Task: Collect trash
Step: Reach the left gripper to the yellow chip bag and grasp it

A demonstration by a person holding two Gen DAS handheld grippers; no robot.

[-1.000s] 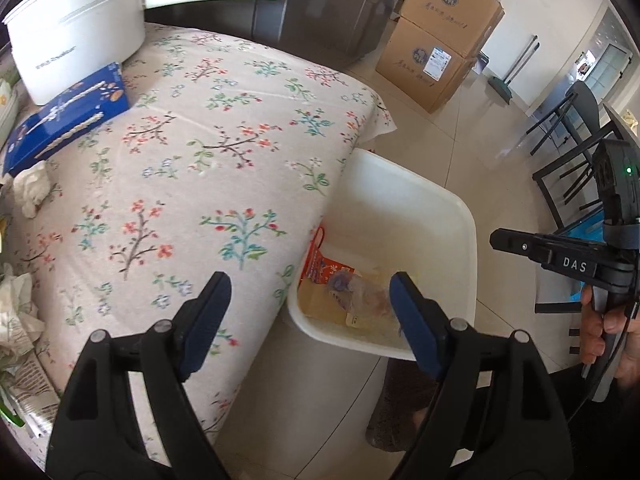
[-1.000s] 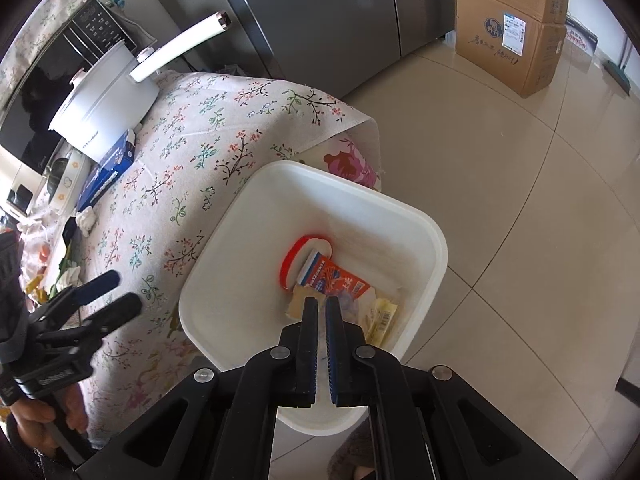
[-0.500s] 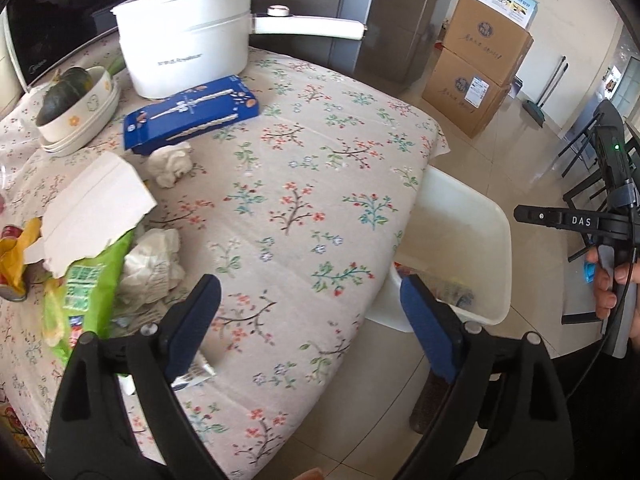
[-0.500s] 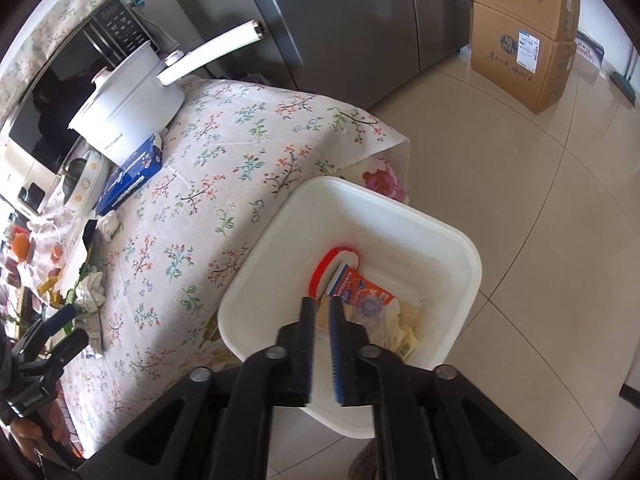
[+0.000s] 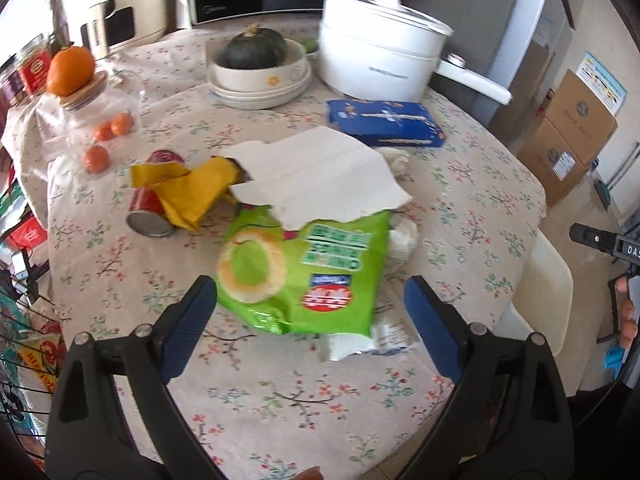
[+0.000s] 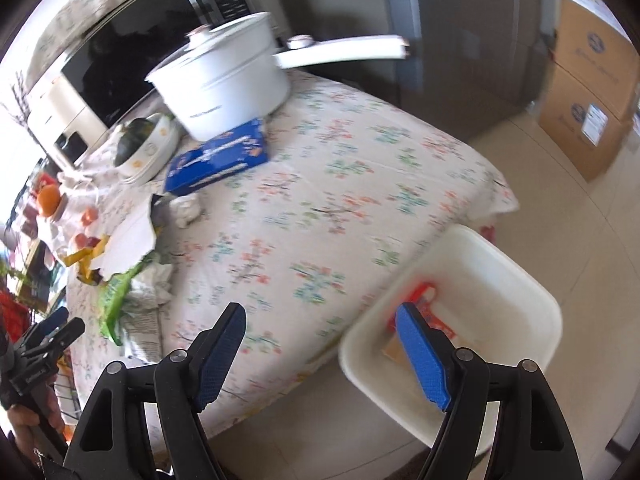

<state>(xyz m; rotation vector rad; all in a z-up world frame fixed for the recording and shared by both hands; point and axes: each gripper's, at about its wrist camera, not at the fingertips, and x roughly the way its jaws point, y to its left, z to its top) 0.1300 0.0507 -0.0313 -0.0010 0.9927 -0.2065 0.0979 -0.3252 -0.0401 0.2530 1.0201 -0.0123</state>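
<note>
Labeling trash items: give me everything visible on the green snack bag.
The green bag is a glossy, crinkled plastic snack packet printed with a ring-shaped snack, a red logo and white text. It lies flat on the floral tablecloth; torn white cardboard overlaps its far edge, and crumpled white wrappers poke out beside and beneath it. No hand-held gripper touches it.

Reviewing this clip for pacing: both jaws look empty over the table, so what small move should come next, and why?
Probably lower the left gripper onto the green snack bag and close. Its jaws stand wide open and empty, framing the bag, which lies loose on the tablecloth with torn white paper overlapping its far end. The right gripper, jaws just opened and empty, hangs by the white bin.
</note>
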